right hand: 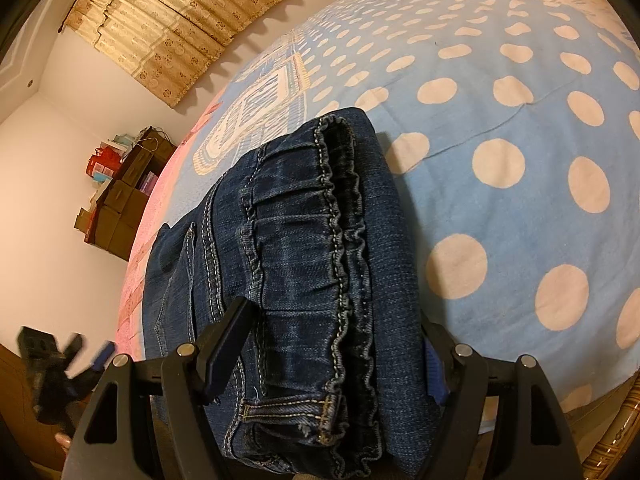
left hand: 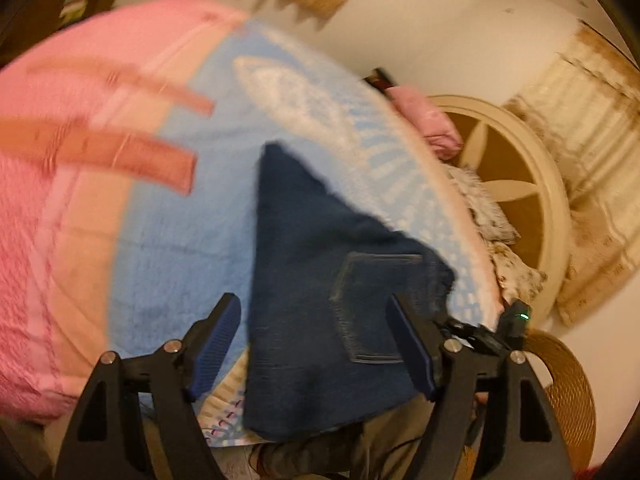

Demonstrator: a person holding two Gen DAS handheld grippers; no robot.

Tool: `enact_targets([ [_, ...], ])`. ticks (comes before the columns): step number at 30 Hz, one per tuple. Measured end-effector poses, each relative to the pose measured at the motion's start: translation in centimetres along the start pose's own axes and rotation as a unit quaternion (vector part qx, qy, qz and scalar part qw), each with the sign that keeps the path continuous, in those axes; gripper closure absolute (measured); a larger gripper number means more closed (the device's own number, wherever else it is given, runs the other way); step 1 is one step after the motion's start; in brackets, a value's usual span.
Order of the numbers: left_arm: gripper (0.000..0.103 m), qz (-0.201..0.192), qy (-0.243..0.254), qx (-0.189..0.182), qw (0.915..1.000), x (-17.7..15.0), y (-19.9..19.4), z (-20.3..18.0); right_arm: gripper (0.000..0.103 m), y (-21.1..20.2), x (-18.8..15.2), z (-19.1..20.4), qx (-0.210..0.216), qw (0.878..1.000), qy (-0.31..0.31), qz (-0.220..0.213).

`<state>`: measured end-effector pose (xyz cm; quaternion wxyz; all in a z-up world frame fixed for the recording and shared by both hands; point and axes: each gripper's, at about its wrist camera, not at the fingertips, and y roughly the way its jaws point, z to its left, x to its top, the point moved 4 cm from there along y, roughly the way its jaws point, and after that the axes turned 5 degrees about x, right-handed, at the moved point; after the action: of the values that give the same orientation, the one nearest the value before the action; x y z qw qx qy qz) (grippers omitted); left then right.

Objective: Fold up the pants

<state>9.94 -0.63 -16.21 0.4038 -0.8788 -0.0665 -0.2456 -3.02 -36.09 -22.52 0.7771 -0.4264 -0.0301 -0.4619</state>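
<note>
Dark blue jeans (left hand: 320, 288) lie folded on a blue and pink bedspread (left hand: 180, 220) near the bed's front edge, back pocket up. My left gripper (left hand: 316, 344) is open above them, one finger on each side, holding nothing; this view is blurred. In the right wrist view the jeans (right hand: 304, 264) fill the middle, elastic waistband facing up. My right gripper (right hand: 332, 352) has its jaws spread wide around the folded stack; the pads' contact with the denim is hidden. The left gripper (right hand: 80, 356) shows blurred at lower left.
The polka-dot bedspread (right hand: 520, 140) stretches right and far. A pink pillow (left hand: 428, 120) and a round headboard (left hand: 516, 184) are at the bed's end. A wicker basket (left hand: 568, 392) stands by the bed. Dark shelves (right hand: 120, 200) stand against the wall under curtains (right hand: 172, 20).
</note>
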Motion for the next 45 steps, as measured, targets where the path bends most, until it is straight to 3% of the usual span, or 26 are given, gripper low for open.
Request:
enact_targets([
  [6,0.026,0.002,-0.012,0.037,0.9992,0.1,5.0,0.9,0.027,-0.1,-0.1,0.0,0.002,1.000,0.001,0.000],
  [8,0.021,-0.013,0.009,0.064,0.9978,-0.3,5.4,-0.2,0.027,-0.1,-0.1,0.1,0.002,1.000,0.001,0.000],
  [10,0.022,0.005,0.024,0.057,0.9981,-1.1,6.1,-1.6,0.027,-0.1,-0.1,0.0,0.002,1.000,0.001,0.000],
  [12,0.034,0.018,0.038,0.047,0.9980,-1.9,6.6,-3.2,0.027,-0.1,0.0,0.0,0.003,1.000,0.003,-0.001],
  [14,0.047,0.025,0.060,0.072,0.9953,-2.4,7.1,-4.2,0.027,-0.1,0.0,0.0,0.004,1.000,0.005,-0.001],
  [15,0.065,0.026,0.045,0.074,0.9959,-2.2,7.0,-3.6,0.027,-0.1,0.0,0.0,0.005,1.000,0.005,-0.001],
  [18,0.079,0.042,-0.045,0.011,0.9981,-1.3,6.5,-1.0,0.027,-0.1,0.0,-0.1,0.009,1.000,0.008,-0.003],
  [20,0.083,0.042,-0.070,-0.002,0.9966,-1.1,6.0,-0.3,0.027,-0.1,0.1,-0.2,0.012,1.000,0.011,-0.004],
  [23,0.085,0.030,-0.054,0.020,0.9979,-1.0,5.4,-1.6,0.027,-0.2,0.0,-0.3,0.012,1.000,0.012,-0.005],
  [29,0.085,0.010,0.032,0.097,0.9948,-0.8,5.5,-5.0,0.027,-0.2,0.2,0.0,0.005,1.000,0.007,0.003],
  [34,0.085,0.023,0.011,0.092,0.9954,-0.3,6.5,-3.8,0.027,-3.3,1.3,-0.8,0.006,0.997,0.019,-0.074],
  [37,0.084,0.024,0.015,0.103,0.9943,-0.5,6.8,-3.6,0.027,-2.2,2.2,-1.6,-0.018,0.999,0.008,-0.031],
  [39,0.083,0.026,0.010,0.101,0.9945,-0.7,6.9,-3.3,0.023,-1.1,2.2,-1.4,-0.007,1.000,0.000,-0.007],
  [41,0.081,0.030,0.002,0.097,0.9949,-0.7,7.1,-2.9,0.023,-0.3,1.9,0.0,0.051,0.998,-0.004,0.019],
  [44,0.079,0.030,-0.001,0.098,0.9948,-0.8,7.3,-2.7,0.024,0.7,1.2,1.4,-0.005,0.998,-0.061,0.030],
  [45,0.078,0.030,0.000,0.099,0.9946,-0.8,7.4,-2.8,0.031,0.8,1.2,1.6,-0.018,0.997,-0.068,0.032],
])
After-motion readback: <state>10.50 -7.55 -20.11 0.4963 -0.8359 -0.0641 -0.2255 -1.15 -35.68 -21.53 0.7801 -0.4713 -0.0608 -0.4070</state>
